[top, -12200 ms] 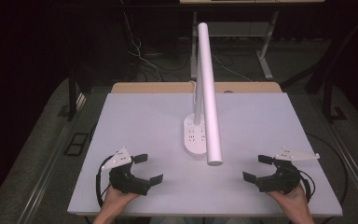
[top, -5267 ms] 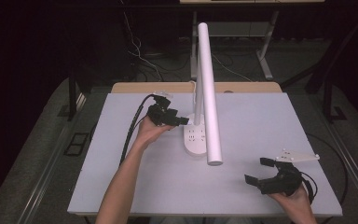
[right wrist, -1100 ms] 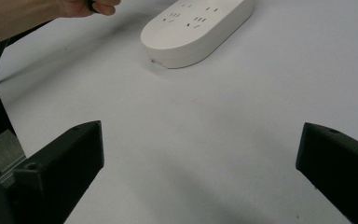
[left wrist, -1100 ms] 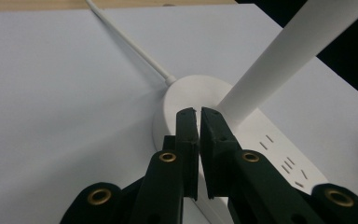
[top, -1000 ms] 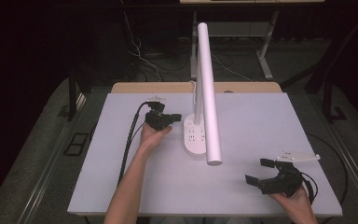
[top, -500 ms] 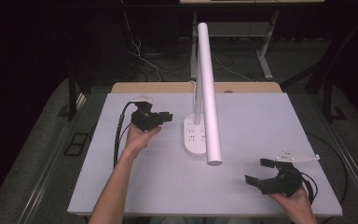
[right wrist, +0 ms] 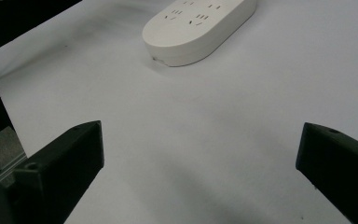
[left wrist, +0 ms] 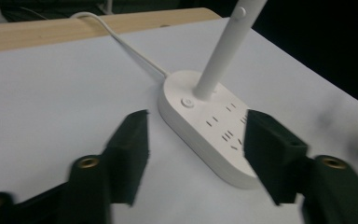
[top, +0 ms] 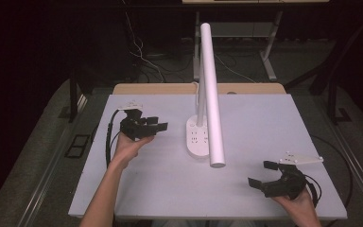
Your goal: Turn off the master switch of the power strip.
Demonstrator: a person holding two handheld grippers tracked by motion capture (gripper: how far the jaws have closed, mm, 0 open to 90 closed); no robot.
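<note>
A white desk lamp stands mid-table. Its oval base [top: 197,140] carries sockets, and its long white tube head [top: 211,94] reaches forward over the table. My left gripper [top: 157,124] hovers open and empty left of the base, a short gap from it, pointing at it. In the left gripper view the base [left wrist: 214,128], its round button [left wrist: 186,101] and the stem [left wrist: 223,51] sit between the open jaws of my left gripper [left wrist: 196,128]. My right gripper [top: 261,173] rests open and empty at the near right. Its own view shows the base [right wrist: 198,28] farther off.
The white tabletop [top: 274,118] has a wooden strip [top: 160,89] along its back edge. The lamp's white cord [left wrist: 121,42] runs from the base back over that edge. The tube's end [top: 217,163] overhangs the table between the two grippers. Dark floor with cables lies behind.
My left gripper has drawn back leftward, away from the lamp base, over the last second; much earlier it rested at the near left. The right gripper has stayed put.
</note>
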